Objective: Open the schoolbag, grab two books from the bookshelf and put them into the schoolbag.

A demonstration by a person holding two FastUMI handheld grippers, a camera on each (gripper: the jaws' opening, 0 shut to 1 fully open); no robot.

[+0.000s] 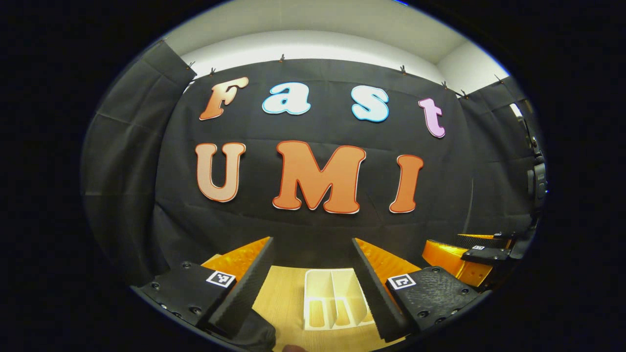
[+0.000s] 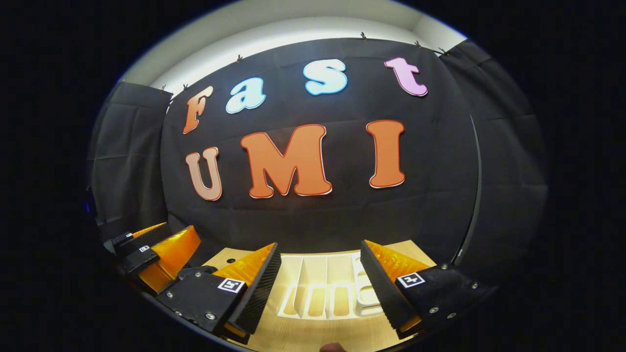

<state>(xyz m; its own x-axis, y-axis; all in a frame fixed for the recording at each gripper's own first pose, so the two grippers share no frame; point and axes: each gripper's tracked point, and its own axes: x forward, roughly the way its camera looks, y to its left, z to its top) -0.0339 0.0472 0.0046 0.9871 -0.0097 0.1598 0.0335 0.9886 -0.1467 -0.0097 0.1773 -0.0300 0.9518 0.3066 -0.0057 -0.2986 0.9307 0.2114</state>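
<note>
A white bookshelf rack [image 1: 332,296] with upright dividers lies on the wooden table [image 1: 283,298], straight ahead between the fingers of my left gripper [image 1: 312,242], which is open and holds nothing. In the right gripper view the same rack [image 2: 323,288] sits between the fingers of my right gripper [image 2: 320,244], also open and holding nothing. Both grippers hover side by side just short of the rack, pointing at the back wall. The right gripper [image 1: 464,244] shows at the right of the left gripper view, and the left gripper [image 2: 164,234] at the left of the right gripper view.
Black cloth walls close the booth behind and on both sides of the table [image 2: 293,332]. A dark soft shape [image 1: 254,336] lies under my left finger at the bottom edge; I cannot tell what it is.
</note>
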